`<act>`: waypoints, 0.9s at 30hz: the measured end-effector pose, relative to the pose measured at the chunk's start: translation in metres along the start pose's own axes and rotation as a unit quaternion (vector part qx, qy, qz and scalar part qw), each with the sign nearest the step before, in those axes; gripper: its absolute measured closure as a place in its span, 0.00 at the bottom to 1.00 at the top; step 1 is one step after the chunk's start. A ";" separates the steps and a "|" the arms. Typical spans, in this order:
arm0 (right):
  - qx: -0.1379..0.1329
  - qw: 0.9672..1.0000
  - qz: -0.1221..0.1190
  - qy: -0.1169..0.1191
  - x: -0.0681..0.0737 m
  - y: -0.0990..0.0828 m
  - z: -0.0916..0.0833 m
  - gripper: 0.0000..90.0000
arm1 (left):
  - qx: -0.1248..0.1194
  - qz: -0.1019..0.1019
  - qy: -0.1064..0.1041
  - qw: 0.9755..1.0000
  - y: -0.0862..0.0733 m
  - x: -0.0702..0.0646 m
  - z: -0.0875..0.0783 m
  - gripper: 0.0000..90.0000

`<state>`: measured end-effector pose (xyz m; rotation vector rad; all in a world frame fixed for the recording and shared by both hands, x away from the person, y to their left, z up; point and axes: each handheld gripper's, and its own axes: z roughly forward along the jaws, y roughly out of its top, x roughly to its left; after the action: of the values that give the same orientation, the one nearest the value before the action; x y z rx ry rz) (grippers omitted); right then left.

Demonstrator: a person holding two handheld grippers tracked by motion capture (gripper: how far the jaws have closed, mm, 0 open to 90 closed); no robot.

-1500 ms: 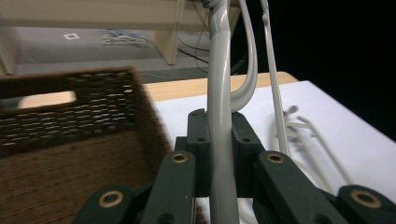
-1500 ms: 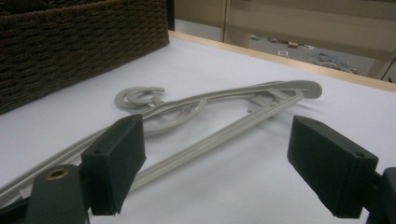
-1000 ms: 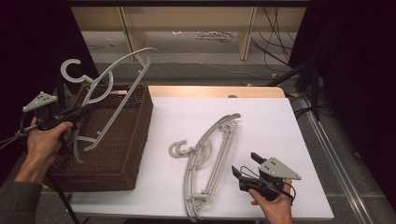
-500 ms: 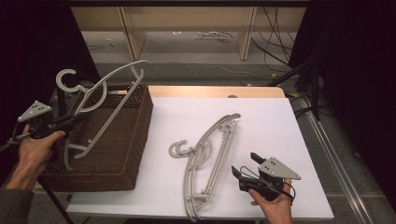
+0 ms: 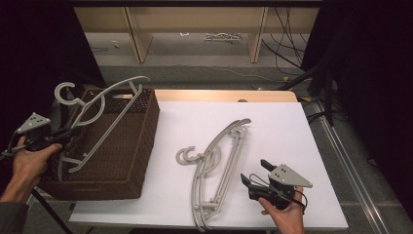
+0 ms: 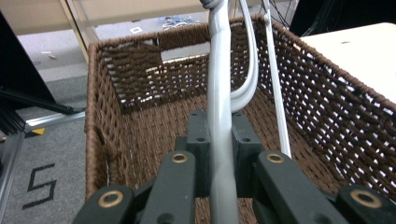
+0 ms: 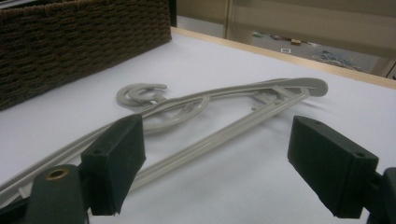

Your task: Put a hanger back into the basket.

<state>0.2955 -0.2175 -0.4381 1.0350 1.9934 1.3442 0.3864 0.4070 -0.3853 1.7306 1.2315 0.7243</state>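
L gripper [image 5: 65, 132] clamped on hanger [image 5: 104, 105], held over basket [image 5: 141, 141], not yet dropped in. 2nd hanger [image 5: 219, 161] flat on table [image 5: 292, 131], untouched; R gripper [image 5: 258, 173] jaws spread, beside it. Approx. halfway.

Held hanger [image 5: 100, 114] now lower, further left over basket [image 5: 141, 141]

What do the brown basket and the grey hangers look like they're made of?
Basket: woven wicker or rattan-like strands, matte dark brown; light shows through gaps in the weave in the left gripper view. It could be synthetic.
Held hanger and hanger on the table: apparently moulded plastic, pale grey with a smooth, slightly satin finish; the ribbed bars in the right gripper view suggest moulding.
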 end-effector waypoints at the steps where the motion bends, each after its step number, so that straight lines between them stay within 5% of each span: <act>1: 0.000 1.000 0.001 0.000 0.000 0.000 0.000 0.22 | 0.002 0.001 0.001 1.000 -0.001 0.001 0.000 0.90; 17: 0.002 1.000 0.001 0.000 0.000 0.000 0.001 0.22 | 0.043 0.016 -0.003 0.999 -0.006 0.003 0.004 0.90; 27: -0.004 1.000 0.001 0.005 0.001 -0.001 0.003 0.22 | 0.087 0.024 0.009 0.996 -0.010 0.012 0.018 0.90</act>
<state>0.2971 -0.2155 -0.4398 1.0288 1.9926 1.3591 0.4011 0.4138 -0.4025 1.9042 1.3019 0.6775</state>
